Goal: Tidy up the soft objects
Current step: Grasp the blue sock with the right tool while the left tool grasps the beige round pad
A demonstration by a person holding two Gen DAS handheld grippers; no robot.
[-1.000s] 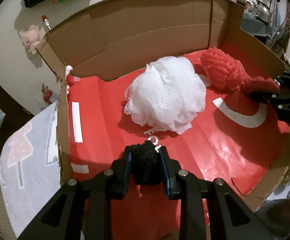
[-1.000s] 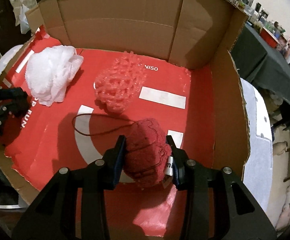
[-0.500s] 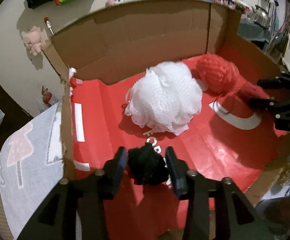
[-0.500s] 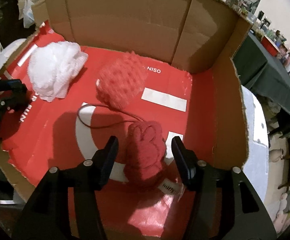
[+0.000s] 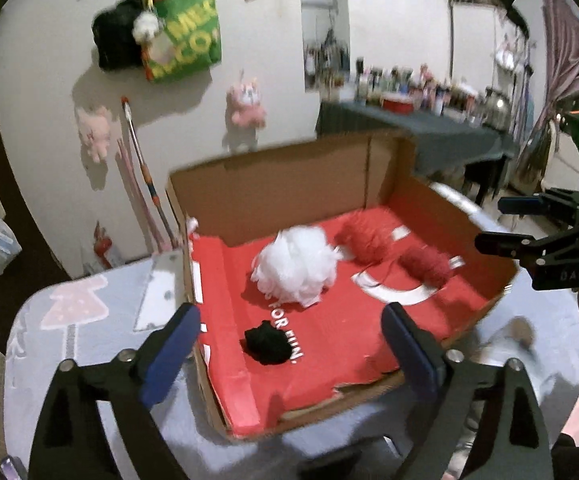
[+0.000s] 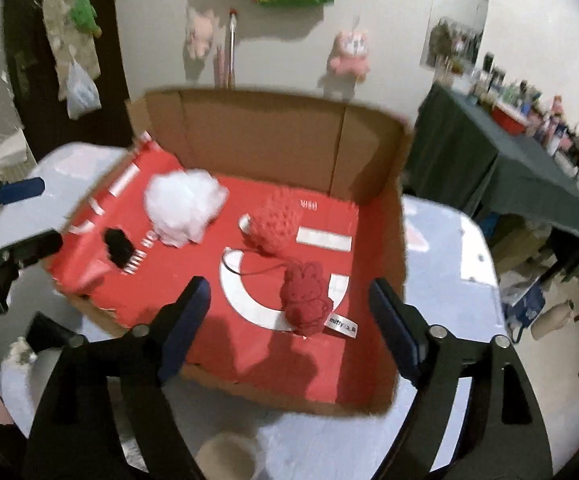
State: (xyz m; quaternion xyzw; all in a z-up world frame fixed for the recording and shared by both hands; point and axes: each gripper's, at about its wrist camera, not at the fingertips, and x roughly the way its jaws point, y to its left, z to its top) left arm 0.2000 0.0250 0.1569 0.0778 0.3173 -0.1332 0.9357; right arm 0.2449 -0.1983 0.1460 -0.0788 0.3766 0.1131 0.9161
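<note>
1. Cardboard box: open-topped, brown walls, glossy red lining with white lettering; it sits on a pale printed tablecloth. Near rim torn and low, far wall tall.
2. Black fuzzy ball: on the box floor near the front-left corner, loose.
3. White mesh puff: frilly, mid-floor, well apart from the black ball.
4. Red mesh puff: knobbly, behind the red plush toy.
5. Right wrist view alone shows the plush's white label and its cord trailing to the red puff.
6. Left gripper: jaws opening, released, above the box; nothing pinched.
7. Right gripper: jaws opening, released; plush lies free below.
</note>
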